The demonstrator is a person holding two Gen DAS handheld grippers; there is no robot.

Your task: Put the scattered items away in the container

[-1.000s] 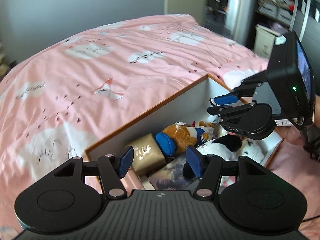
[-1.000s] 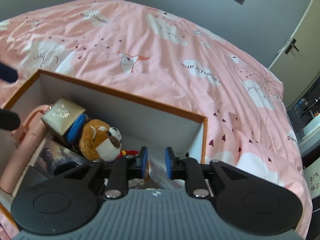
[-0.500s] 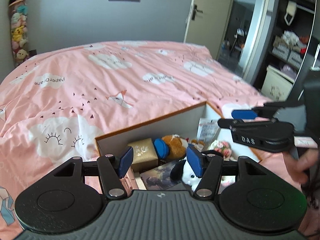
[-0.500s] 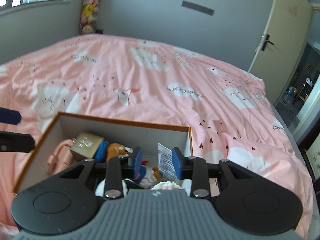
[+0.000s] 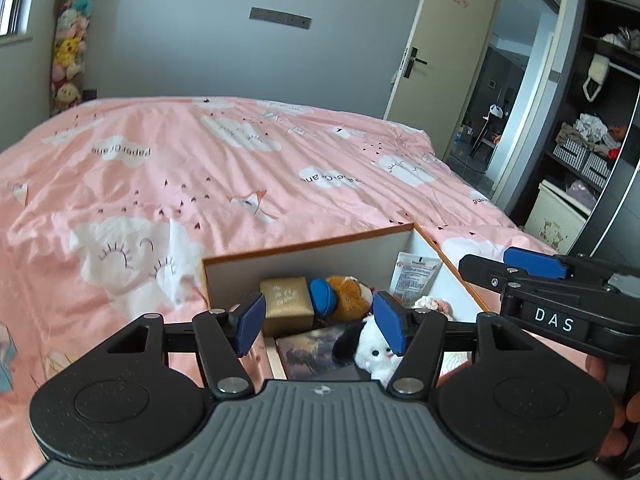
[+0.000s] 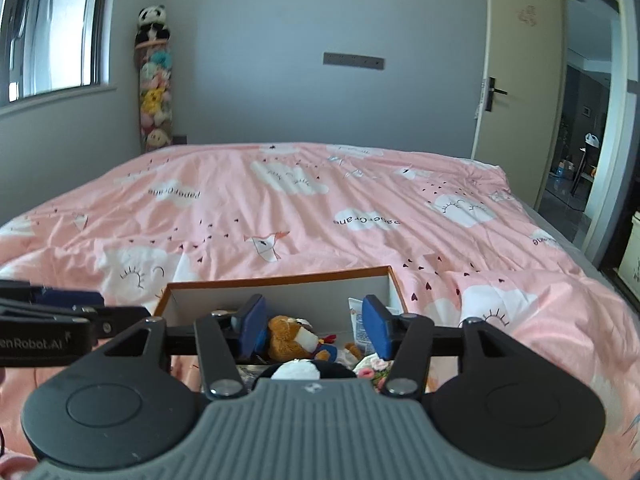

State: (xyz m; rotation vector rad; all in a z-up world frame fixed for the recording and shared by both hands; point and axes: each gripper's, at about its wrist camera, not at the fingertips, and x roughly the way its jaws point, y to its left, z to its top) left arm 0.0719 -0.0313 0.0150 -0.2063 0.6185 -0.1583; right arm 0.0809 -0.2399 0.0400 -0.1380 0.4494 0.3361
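Pink cotton bedspread point(image 5: 200, 168), orange-rimmed box point(image 5: 304, 245) of plush toys; left claw point(image 5: 320, 322) released, right claw point(image 6: 315, 326) just widened, empty

the container point(image 5: 304, 258), an open box with white inner walls and an orange-brown rim, is set on the pink bedcover near its front edge. inside, a gold gift box point(image 5: 286, 304) is placed against the far wall toward the left. just to its right a brown plush toy point(image 5: 350, 294) with a blue part is laid on its side, its white muzzle seen from the right wrist view. a white printed sachet point(image 5: 414, 278) is propped upright in the far right corner. a white plush dog with black ears point(image 5: 372, 350) is laid at the front, beside a dark picture card point(image 5: 316, 354) lying flat.
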